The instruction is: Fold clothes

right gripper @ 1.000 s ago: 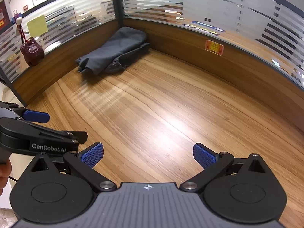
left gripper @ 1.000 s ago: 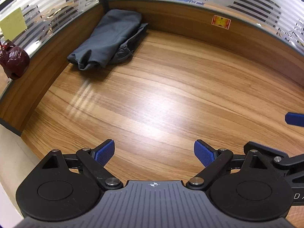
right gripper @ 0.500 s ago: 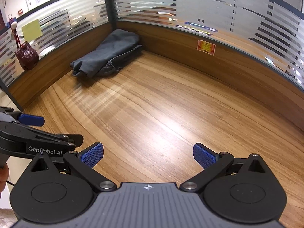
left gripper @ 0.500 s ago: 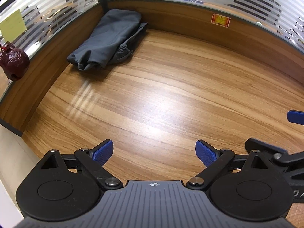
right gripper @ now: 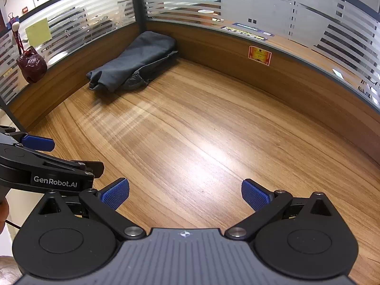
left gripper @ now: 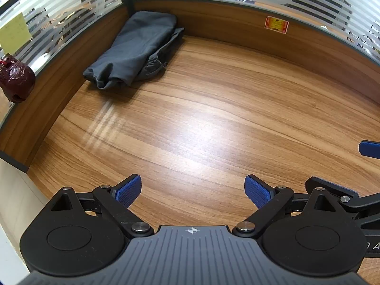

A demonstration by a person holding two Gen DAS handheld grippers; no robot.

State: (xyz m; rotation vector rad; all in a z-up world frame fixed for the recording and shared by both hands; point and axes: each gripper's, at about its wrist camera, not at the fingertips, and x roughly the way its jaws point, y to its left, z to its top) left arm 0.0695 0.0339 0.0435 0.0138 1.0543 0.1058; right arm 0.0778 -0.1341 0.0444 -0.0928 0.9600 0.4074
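Grey garment (left gripper: 133,49) lay bunched in the far corner of the desk (left gripper: 213,123), soft and limp; I judged its near hem best to grip; my left gripper (left gripper: 192,191) and right gripper (right gripper: 185,193) gaped wide, empty.

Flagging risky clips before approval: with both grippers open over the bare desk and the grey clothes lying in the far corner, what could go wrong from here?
1. The grey clothes are bunched against the wooden partition; a finger may well hit the wall on the reach.
2. Several layers overlap there, so an open left gripper or right gripper might pinch more than one.
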